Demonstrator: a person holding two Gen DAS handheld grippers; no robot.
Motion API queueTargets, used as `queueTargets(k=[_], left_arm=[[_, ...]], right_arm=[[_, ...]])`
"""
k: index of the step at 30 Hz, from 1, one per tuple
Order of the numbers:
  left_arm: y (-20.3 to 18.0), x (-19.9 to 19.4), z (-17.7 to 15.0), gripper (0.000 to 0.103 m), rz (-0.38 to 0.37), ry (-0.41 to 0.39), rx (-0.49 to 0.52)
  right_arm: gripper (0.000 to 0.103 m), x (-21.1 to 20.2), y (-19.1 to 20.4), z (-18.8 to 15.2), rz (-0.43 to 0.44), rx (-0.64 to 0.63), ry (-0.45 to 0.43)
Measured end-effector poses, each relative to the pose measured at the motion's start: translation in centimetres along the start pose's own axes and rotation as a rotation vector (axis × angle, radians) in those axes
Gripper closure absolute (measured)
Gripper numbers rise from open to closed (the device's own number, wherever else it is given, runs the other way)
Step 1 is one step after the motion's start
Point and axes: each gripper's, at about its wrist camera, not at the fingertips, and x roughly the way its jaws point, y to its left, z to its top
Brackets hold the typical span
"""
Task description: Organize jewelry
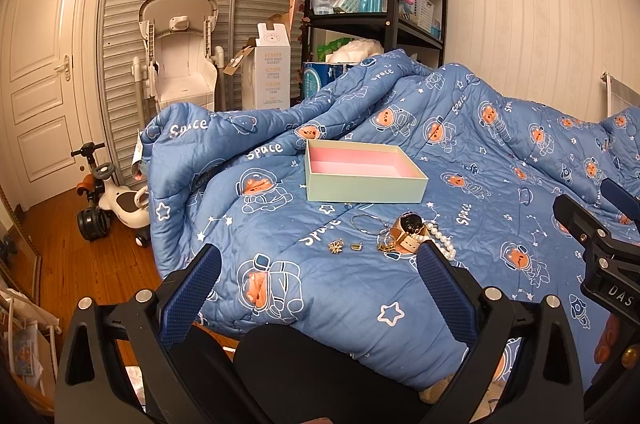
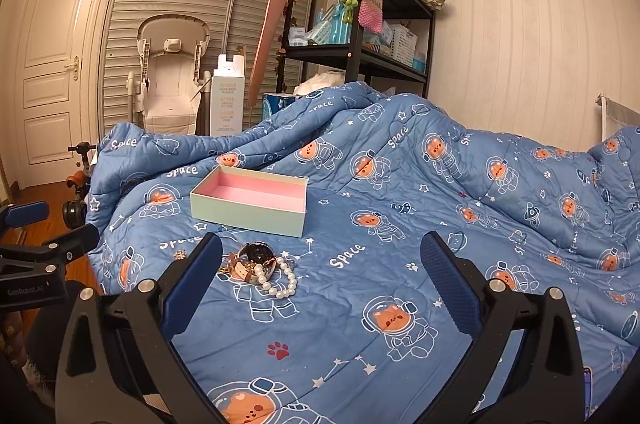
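Notice your left gripper [image 1: 318, 274] and right gripper [image 2: 320, 264] both hover with jaws wide and empty over the quilt [image 1: 480, 152]. Only your left view shows the brooch [image 1: 335, 246] and thin bangle [image 1: 362, 222]; your right finger [image 2: 192, 284] hides them beside the watch [image 2: 256, 256] and pearl bracelet [image 2: 282, 282], near the box [image 2: 250, 200].

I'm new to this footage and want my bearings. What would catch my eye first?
The blue space-bear quilt fills most of both views. On it stands an open pale-green box with a pink inside and nothing visible in it. In front of the box lies a small heap of jewelry: a watch, a pearl bracelet and small gold pieces.
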Motion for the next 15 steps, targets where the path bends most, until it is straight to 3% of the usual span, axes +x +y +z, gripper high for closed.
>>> queueTargets(k=[15], left_arm=[[0.6,0.3,-1.1,0.007,0.001,0.006,-0.001]], right_arm=[[0.005,0.2,-0.2,0.1,0.001,-0.002,0.012]])
